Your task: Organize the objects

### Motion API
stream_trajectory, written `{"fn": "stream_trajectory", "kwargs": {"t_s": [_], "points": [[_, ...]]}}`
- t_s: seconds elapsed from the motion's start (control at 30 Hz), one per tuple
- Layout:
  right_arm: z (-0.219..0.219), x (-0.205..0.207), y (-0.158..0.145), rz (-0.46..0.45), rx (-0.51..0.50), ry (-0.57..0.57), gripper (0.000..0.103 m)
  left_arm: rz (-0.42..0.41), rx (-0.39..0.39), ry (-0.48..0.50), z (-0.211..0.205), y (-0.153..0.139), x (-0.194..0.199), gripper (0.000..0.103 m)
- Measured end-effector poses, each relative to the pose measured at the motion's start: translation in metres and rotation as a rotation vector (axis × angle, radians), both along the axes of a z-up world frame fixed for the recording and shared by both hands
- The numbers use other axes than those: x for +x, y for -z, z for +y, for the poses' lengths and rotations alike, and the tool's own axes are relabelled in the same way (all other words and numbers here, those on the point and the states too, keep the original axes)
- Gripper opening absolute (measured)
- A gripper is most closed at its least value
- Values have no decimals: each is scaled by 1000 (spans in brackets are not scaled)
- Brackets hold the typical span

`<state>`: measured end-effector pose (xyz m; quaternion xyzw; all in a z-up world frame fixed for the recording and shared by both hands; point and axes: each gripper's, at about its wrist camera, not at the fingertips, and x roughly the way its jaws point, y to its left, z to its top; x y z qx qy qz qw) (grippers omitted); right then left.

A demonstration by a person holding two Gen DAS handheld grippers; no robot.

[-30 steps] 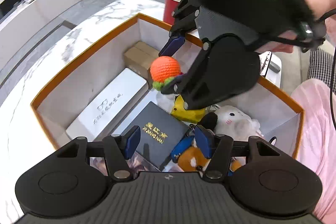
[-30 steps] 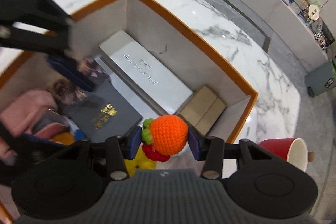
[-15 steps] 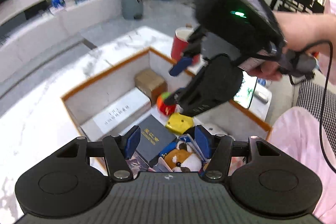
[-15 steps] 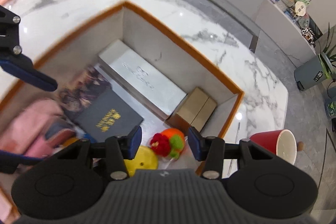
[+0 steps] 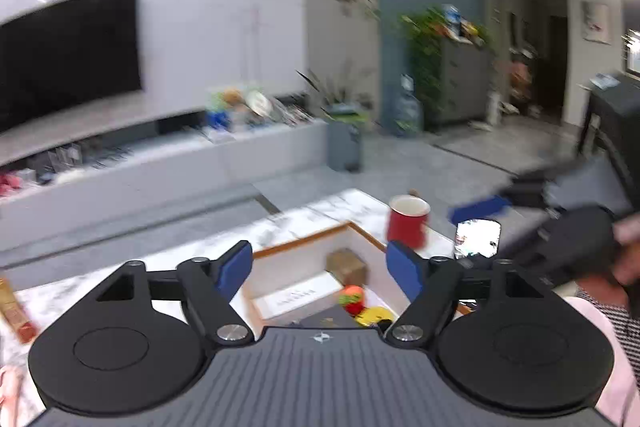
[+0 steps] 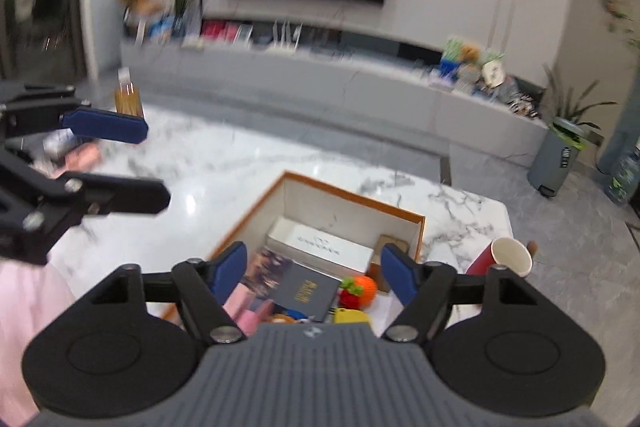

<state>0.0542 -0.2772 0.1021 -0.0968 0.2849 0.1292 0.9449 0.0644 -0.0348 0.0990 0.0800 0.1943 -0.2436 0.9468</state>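
We are pulling both grippers clear above the box (image 6: 416, 223); the left gripper (image 5: 320, 269) and right gripper (image 6: 314, 271) have just been opening, standing wide with nothing between the jaws. The ball (image 6: 362, 291) is lying in the box beside the black book (image 6: 306, 291), near the box's right wall; round, no clear long axis, leaves pointing toward the book. Next, probably, we are choosing another item from the table (image 6: 224, 167).

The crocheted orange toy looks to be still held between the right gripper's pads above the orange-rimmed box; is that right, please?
Not quite: the crocheted orange toy lies inside the orange-rimmed box, beside the dark book. The right wrist view shows the right gripper open and empty above it, its jaws having just been opening.
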Motion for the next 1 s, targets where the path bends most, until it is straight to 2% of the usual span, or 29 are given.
{"fn": "stream_trajectory", "kwargs": {"t_s": [0.2, 0.27, 0.37, 0.6, 0.73, 0.87, 1.0], "points": [[20, -67, 23, -85, 151, 28, 85, -38, -8, -140, 4, 16, -37, 91], [26, -83, 32, -125, 162, 56, 88, -63, -17, -207, 6, 23, -45, 96], [31, -103, 42, -178, 160, 116, 91, -69, -30, -276, 12, 32, -58, 98], [25, -106, 50, -179, 183, 199, 97, -1, -63, -350, 18, 48, -59, 101], [22, -102, 60, -163, 205, 258, 98, 66, -71, -375, 21, 60, -60, 101], [20, -94, 65, -128, 196, 266, 98, 113, -73, -387, 20, 63, -53, 101], [20, -90, 74, -112, 192, 260, 99, 114, -28, -390, 11, 83, -50, 101]]}}
